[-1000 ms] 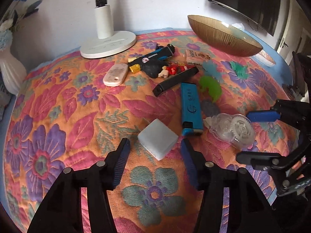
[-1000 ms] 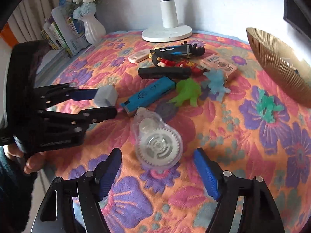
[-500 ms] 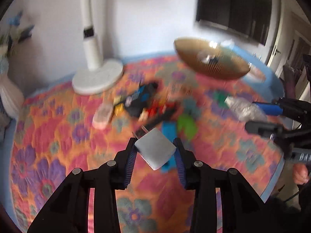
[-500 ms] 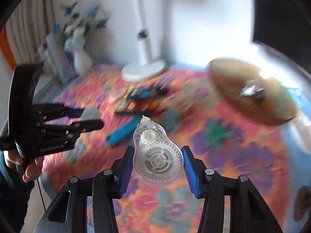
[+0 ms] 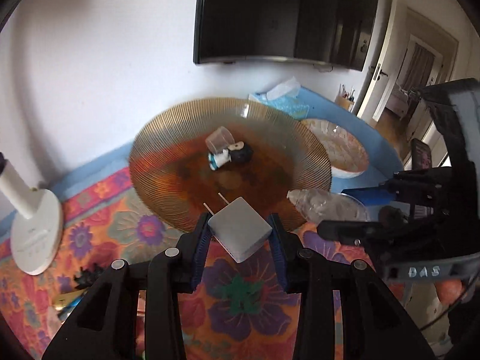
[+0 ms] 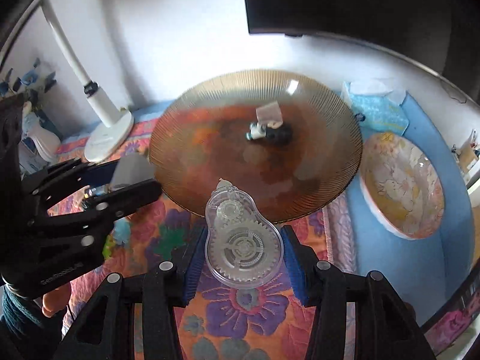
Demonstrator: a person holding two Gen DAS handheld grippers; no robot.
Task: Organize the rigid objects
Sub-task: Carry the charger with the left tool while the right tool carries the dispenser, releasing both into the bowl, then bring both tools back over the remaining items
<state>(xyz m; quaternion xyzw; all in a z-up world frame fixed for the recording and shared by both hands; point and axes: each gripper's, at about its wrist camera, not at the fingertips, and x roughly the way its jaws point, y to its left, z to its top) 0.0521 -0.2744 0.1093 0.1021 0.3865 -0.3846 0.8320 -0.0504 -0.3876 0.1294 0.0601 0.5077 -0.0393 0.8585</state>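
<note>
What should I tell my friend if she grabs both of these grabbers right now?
Left hand-held gripper: shut on the white plug adapter, held in the air at the amber glass dish's near rim.
Right hand-held gripper: shut on the clear tape dispenser, also at that near rim.
Done: a few small items already lie in the dish.
Left: probably set both held things in the dish, then fetch the toys on the flowered cloth.
</note>
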